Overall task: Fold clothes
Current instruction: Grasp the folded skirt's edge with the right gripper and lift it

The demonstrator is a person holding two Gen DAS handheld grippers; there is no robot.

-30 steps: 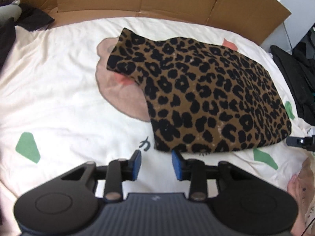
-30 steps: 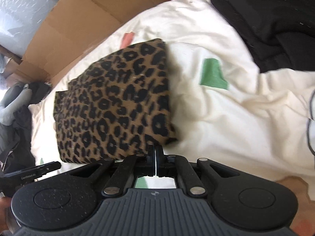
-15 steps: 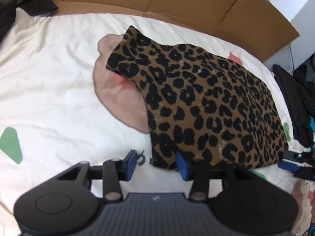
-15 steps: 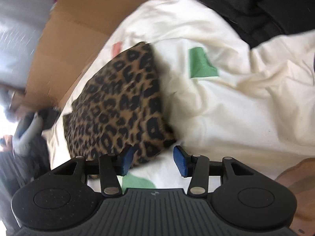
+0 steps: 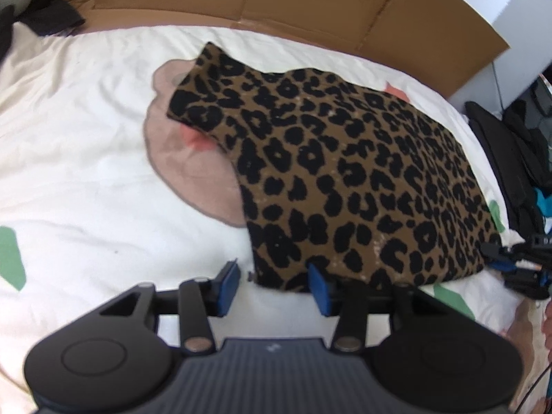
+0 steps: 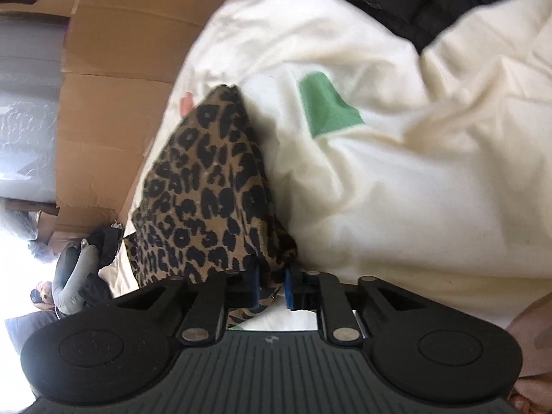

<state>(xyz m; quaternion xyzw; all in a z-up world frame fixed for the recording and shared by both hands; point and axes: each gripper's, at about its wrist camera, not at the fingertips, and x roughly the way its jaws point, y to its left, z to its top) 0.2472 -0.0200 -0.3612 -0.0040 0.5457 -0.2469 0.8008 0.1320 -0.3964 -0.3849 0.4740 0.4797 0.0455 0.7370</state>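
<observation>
A folded leopard-print garment [image 5: 345, 172] lies on the cream printed bedsheet [image 5: 86, 172]. My left gripper [image 5: 274, 288] is open at the garment's near left corner. The hem's corner sits between the blue pads, close to the right pad [image 5: 319, 288], and neither pad presses on it. In the right wrist view the garment [image 6: 207, 189] runs away to the upper left. My right gripper [image 6: 272, 288] has its jaws closing, nearly together, with the garment's near right corner pinched between the pads. The right gripper [image 5: 517, 265] also shows at the right edge of the left wrist view.
Flattened cardboard [image 5: 310, 7] lines the bed's far side. Black clothing [image 5: 517, 145] is piled off the right edge, and more dark clothes [image 5: 51, 17] lie at the far left. A hand [image 6: 531, 338] shows beside the right gripper.
The right gripper opened, rolled, dropped to the garment's corner and closed on it. The left gripper widened a little and came up to the near left corner.
</observation>
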